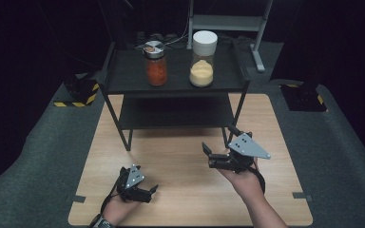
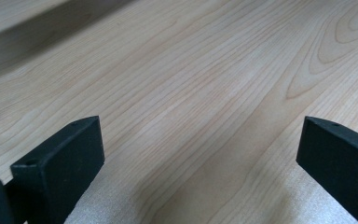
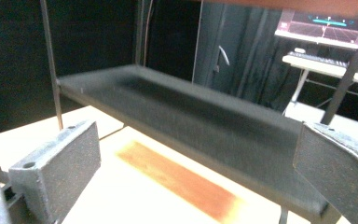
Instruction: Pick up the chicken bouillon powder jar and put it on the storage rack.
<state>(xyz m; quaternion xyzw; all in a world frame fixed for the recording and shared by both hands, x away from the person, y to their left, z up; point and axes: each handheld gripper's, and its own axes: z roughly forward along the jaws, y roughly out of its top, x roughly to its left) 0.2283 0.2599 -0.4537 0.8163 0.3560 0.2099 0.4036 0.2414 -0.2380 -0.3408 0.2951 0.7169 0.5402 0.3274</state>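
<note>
Rack: black two-shelf rack (image 1: 173, 78) stands at the far end of my wooden table (image 1: 190, 199).
Jars: red-filled jar (image 1: 156, 64) and yellow-filled jar (image 1: 203, 59) stand side by side, apart, on the rack's top shelf.
Left gripper (image 1: 145, 192): well in front of the rack, low over the table, jaws wide, nothing between them.
Right gripper (image 1: 218, 151): just before the rack's front right leg, jaws wide and empty, facing the lower shelf (image 3: 191, 116).
</note>
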